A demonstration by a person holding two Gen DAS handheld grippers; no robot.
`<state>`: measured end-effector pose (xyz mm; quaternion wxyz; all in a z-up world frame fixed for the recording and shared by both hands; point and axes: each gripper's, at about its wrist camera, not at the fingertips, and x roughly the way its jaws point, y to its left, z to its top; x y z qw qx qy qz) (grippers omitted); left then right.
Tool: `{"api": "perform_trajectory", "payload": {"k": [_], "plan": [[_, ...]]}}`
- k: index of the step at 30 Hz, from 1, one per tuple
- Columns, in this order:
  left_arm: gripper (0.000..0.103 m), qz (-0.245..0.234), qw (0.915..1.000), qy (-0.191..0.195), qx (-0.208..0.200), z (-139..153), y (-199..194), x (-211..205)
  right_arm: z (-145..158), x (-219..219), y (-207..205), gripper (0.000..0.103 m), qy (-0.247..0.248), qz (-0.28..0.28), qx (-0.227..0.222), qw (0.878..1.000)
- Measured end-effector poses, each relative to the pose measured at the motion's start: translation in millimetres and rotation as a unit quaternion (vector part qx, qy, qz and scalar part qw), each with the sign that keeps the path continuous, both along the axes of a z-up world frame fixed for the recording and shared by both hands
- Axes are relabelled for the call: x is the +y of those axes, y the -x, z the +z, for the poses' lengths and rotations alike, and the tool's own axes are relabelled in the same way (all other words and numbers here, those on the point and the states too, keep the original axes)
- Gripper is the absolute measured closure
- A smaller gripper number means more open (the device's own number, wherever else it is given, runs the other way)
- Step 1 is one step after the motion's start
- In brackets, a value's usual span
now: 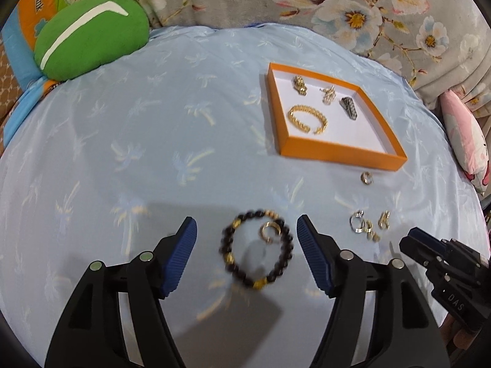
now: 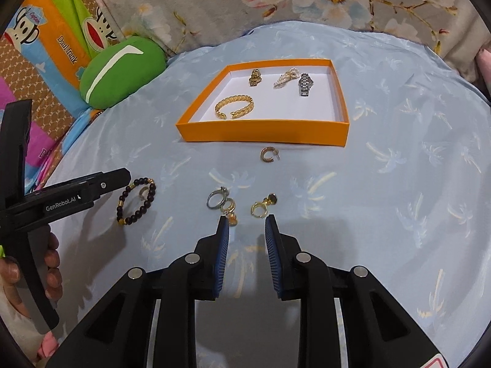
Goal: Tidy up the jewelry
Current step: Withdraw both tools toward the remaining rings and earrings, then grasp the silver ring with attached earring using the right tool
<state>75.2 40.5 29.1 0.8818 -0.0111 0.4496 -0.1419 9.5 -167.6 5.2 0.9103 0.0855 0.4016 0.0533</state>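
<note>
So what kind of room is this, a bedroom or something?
Probably a bedroom: the jewelry lies on a bed under a blue palm-print sheet, with a green cushion and a floral blanket at its far edge.

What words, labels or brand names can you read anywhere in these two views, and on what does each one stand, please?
"GenRobot.AI": side of the left gripper, right wrist view.
"DAS": body of the right gripper, left wrist view.
"Daulfrank": orange stripe of the cartoon monkey cloth.
"Captain": apparently, on the monkey's cap on that cloth; too small to be sure.
Red-edged sticker on the right gripper: cut off, unreadable.
</note>
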Motion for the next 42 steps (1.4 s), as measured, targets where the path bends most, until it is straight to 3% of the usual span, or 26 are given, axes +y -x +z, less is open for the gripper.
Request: {"api": "perform_trajectory", "payload": {"k": [13, 19, 22, 29, 36, 38, 42], "plan": [[0.03, 0.012, 0.9998, -0.005, 0.015, -24, 14, 10, -1, 16, 9, 0.079, 0.003, 0.009, 0.002, 1.0], [0.031, 0.012, 0.9999, -0.009, 0.008, -24, 12, 10, -1, 13, 4, 0.079, 0.0, 0.003, 0.005, 1.0], [0.03, 0.006, 0.9998, 0.011, 0.014, -22, 12, 11, 0, 13, 3, 0.077, 0.001, 0.003, 0.004, 1.0], [0.027, -0.004, 1.0, -0.004, 0.005, -23, 16, -1, 2, 13, 1, 0.074, 0.001, 0.001, 0.001, 1.0], [0.028, -0.026, 0.9993, 0.018, -0.023, -3, 23, -6, 4, 7, -3, 0.074, -0.003, -0.003, -0.001, 1.0], [0.031, -0.045, 0.9986, 0.004, -0.027, -4, 23, -18, 5, 7, -9, 0.074, -0.006, 0.0, -0.002, 1.0], [0.055, -0.07, 0.9975, -0.011, 0.006, -21, 18, -33, 6, 12, -19, 0.074, 0.003, 0.01, -0.003, 1.0]]}}
